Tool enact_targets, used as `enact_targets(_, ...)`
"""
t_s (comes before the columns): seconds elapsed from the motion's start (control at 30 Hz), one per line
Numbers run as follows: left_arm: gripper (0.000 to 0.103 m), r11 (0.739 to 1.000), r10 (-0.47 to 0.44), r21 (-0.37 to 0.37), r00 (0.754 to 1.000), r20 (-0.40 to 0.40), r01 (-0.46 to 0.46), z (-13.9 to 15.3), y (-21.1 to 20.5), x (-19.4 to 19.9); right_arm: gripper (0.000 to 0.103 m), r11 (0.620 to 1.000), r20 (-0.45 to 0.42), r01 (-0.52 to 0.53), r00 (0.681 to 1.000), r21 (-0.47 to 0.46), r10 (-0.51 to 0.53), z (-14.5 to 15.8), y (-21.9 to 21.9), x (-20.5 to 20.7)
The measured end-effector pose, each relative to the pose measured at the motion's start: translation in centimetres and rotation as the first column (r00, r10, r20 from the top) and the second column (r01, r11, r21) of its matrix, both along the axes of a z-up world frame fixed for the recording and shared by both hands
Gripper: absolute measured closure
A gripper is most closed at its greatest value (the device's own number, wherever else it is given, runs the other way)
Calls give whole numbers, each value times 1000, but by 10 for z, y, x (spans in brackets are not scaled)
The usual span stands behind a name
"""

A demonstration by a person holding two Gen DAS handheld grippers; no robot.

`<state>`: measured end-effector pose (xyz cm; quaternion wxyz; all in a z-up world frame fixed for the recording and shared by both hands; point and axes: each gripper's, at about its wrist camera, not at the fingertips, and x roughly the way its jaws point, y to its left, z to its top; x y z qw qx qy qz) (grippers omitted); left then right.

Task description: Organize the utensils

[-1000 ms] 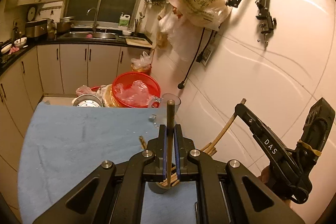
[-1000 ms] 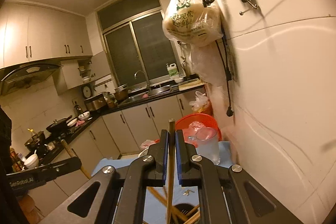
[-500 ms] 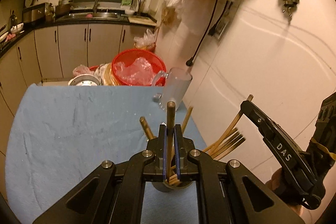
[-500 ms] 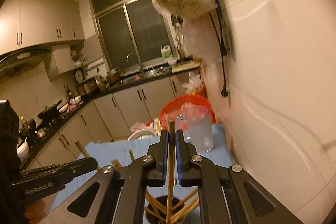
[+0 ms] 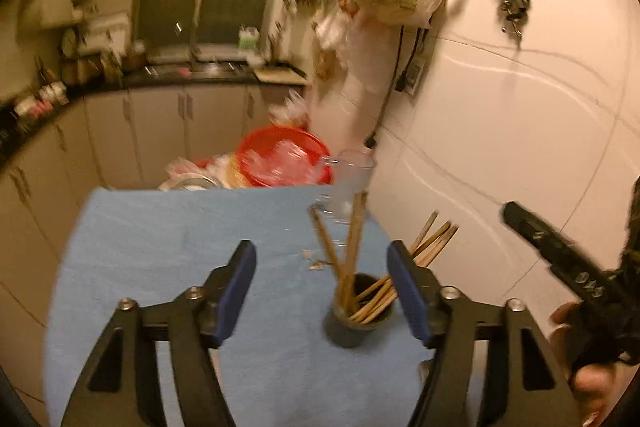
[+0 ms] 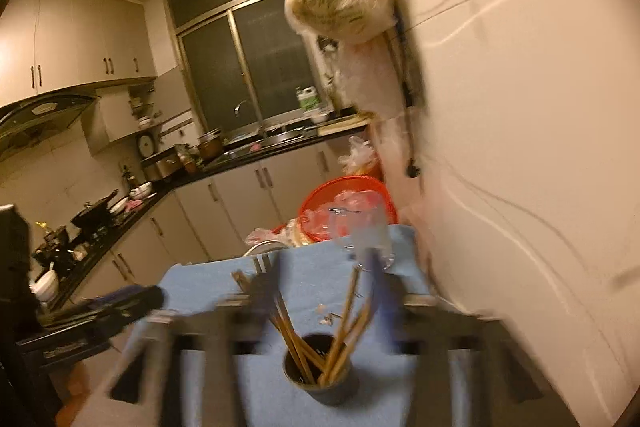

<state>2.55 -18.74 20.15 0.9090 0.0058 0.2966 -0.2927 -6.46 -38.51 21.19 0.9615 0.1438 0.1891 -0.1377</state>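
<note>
— Where are the chopsticks [image 5: 352, 247] from where you stand?

— In the dark cup [image 5: 358, 311], on the blue cloth over the table [image 5: 160, 247]. They stand steep in it and fan out, tips leaning toward the wall [image 5: 500, 131] and toward the glass jug [image 5: 354, 183] behind.

— And the jaws?

— Both sets are opening, and nothing is between the pads. The left gripper [image 5: 322, 291] hangs just above and short of the cup; the sticks rise through the gap, nearer its right-hand pad, touching neither. The right gripper [image 6: 320, 291] is smeared with blur, but its jaws stand apart too, with the cup [image 6: 320, 371] just below and ahead and the chopsticks [image 6: 344, 323] poking up between.

— Which is nearer?

— Hard to call; both hover close over the rim. I'd judge each has only to back up and away along the sticks' line, so as not to knock them.

— What are they made of?

— Thin, straight sticks, wood or bamboo by the colour, squared at the thick end. The cup looks dark, smooth, round and narrow, so it could tip easily. The cloth is soft and napped, with some small crumbs [image 5: 314, 261] beside the cup. A red basket [image 5: 288, 159] sits past the far table edge.
</note>
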Motion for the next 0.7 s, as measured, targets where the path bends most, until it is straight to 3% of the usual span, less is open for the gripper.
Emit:
enact_targets(0.1, 13, 996, 43, 75, 995, 89, -49, -13, 17, -38, 28, 995, -28, 66, 997, -78, -68, -10, 24, -29)
enact_targets(0.27, 4, 976, 125, 157, 978, 168, -152, -45, 36, -86, 25, 972, -106, 153, 979, -179, -173, -52, 71, -78)
enact_targets(0.37, 4, 963, 145, 197, 970, 193, -183, -63, 43, -105, 25, 966, -139, 170, 970, -192, -199, -70, 88, -100)
enact_targets(0.5, 3, 952, 148, 250, 980, 130, -177, -85, 59, -119, 25, 952, -180, 190, 955, -241, -237, -89, 106, -121)
enact_targets(0.7, 3, 933, 224, 266, 970, 97, -243, -95, 77, -117, 25, 949, -193, 186, 952, -255, -238, -91, 114, -124)
